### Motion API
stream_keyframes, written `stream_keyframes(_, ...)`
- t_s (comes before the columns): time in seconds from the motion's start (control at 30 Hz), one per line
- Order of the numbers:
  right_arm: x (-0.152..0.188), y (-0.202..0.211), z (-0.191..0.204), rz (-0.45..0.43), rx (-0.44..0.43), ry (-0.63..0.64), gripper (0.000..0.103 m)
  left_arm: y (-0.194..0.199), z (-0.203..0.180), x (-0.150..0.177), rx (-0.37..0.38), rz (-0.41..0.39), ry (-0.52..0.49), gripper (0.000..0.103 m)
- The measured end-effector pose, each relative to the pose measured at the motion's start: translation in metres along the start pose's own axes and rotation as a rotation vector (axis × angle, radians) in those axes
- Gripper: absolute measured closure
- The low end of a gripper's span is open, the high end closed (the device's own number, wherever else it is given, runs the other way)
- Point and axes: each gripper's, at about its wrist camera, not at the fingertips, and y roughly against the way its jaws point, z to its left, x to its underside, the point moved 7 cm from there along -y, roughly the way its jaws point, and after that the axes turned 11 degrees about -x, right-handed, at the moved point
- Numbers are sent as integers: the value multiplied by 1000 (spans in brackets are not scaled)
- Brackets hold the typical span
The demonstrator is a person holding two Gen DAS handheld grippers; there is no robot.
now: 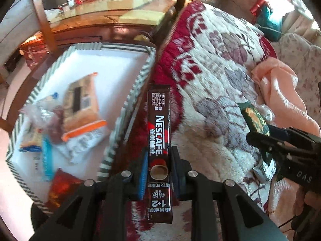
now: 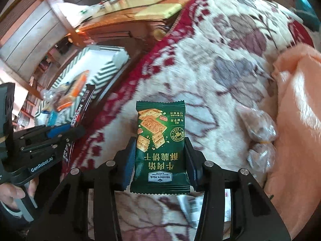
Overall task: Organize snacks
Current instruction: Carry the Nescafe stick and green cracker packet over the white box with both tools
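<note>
While both grippers hang over the floral blanket (image 1: 216, 76), the scene reads as follows.

Left gripper (image 1: 158, 158): clenched on the Nescafé coffee stick (image 1: 158, 132), pads pressed to both long edges, stick standing lengthwise between the fingers.
Coffee stick place: above the blanket's red border, just beside the striped box (image 1: 140, 76).
Right gripper (image 2: 159, 150): grasping the green cracker packet (image 2: 160, 146) by its two sides, packet upright between the pads.
Cracker packet place: over the middle of the blanket, well apart from the box.
Striped box: off the blanket's left edge, white inside, holding several wrapped snacks, among them an orange-edged packet (image 1: 83, 108).
Clear-wrapped sweets (image 2: 258, 138): lying on the blanket's right side, touching the peach cloth (image 2: 297, 104).
Person's hand (image 2: 14, 192): around the left gripper's handle, left of the blanket.
</note>
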Motion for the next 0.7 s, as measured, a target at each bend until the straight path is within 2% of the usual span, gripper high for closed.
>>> stream_keyframes(0.43, -25, -31, 89, 31, -55, 135, 59, 18, 70, -6, -92, -70, 92, 80)
stream_keyframes(0.7, -40, -41, 126, 42, -73, 190, 59, 21, 108, -7, -124, -86, 148, 80)
